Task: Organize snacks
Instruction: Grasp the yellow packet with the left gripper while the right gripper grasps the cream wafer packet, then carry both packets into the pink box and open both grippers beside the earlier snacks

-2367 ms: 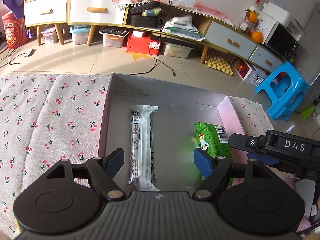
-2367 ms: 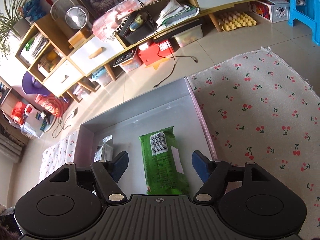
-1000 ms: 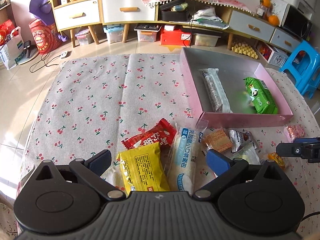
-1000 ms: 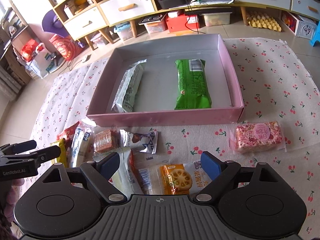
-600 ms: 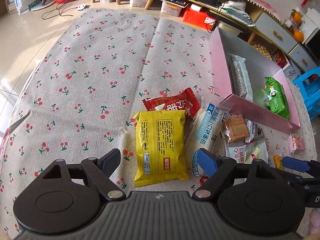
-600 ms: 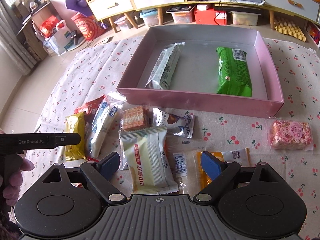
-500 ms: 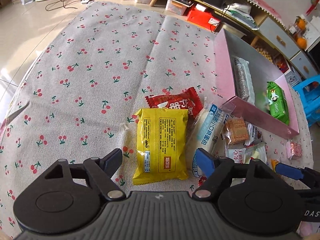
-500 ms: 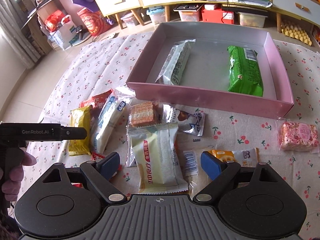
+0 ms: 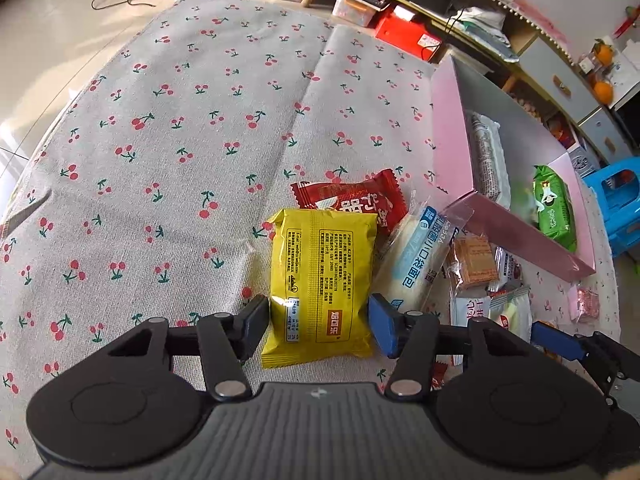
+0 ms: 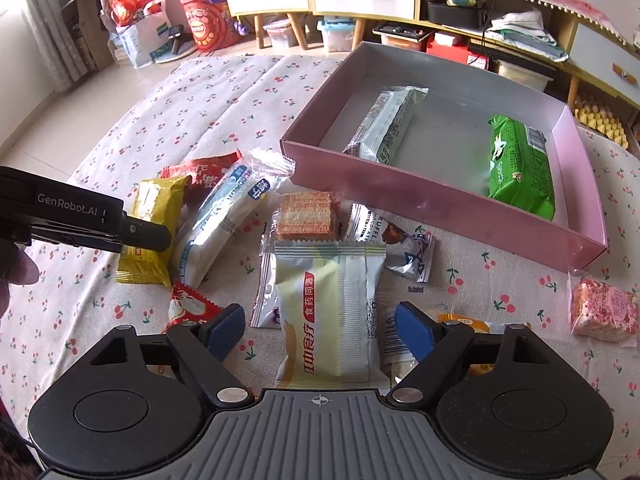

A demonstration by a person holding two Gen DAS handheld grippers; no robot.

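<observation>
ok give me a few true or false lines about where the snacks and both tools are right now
1. The pink box holds two packets, a white one and a green one. True.
2. The left tool is shut on the yellow packet. False: its fingers are open on either side of the packet, not clamped.
3. The right tool is open around a cream packet with red print. True.
4. The red packet lies inside the box. False: it lies on the cherry-print cloth, partly under the yellow packet.
5. The pink puffed-rice bar lies on the cloth outside the box. True.
</observation>
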